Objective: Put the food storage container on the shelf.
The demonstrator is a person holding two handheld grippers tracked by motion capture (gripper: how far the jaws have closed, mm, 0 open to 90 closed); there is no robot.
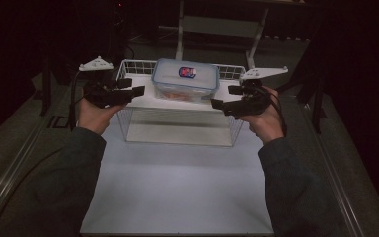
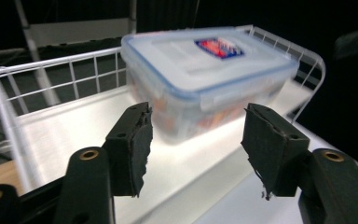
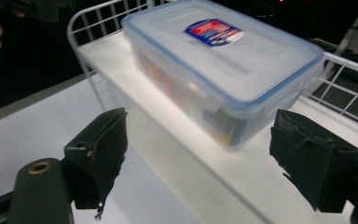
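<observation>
My sleeves come in from the bottom of the high view over the white table (image 1: pixel 177 182). Left hand (image 1: pixel 93 114) carries the left gripper (image 1: pixel 139 91), right hand (image 1: pixel 265 120) carries the right gripper (image 1: pixel 216 103). Both point inward toward each other, at either side of the shelf.

Left gripper: jaws apart, nothing between the pads. In the left gripper view (image 2: pixel 196 144) the gap shows bare shelf top and the near end of the box, which the pads don't touch.

Right gripper: jaws wide, nothing held. In the right gripper view (image 3: pixel 198 163) the pads (image 3: pixel 103 140) stand on either side of an empty gap, with shelf edge and table beyond.

Next out: white wire shelf (image 1: pixel 138 98) standing on the table, flat white top, low wire rail (image 1: pixel 133 64) at the back and ends, open space under it.

On the shelf top, about mid-width: clear plastic food box (image 1: pixel 185 80) with a blue-edged lid, lid on, red-and-blue label (image 1: pixel 187 72) on top. Orange-ish contents visible through the wall, can't tell what they are. Box sits flat, between the two grippers, clear of both.

Behind the table: a light frame stand (image 1: pixel 217 24) in a dark room.
</observation>
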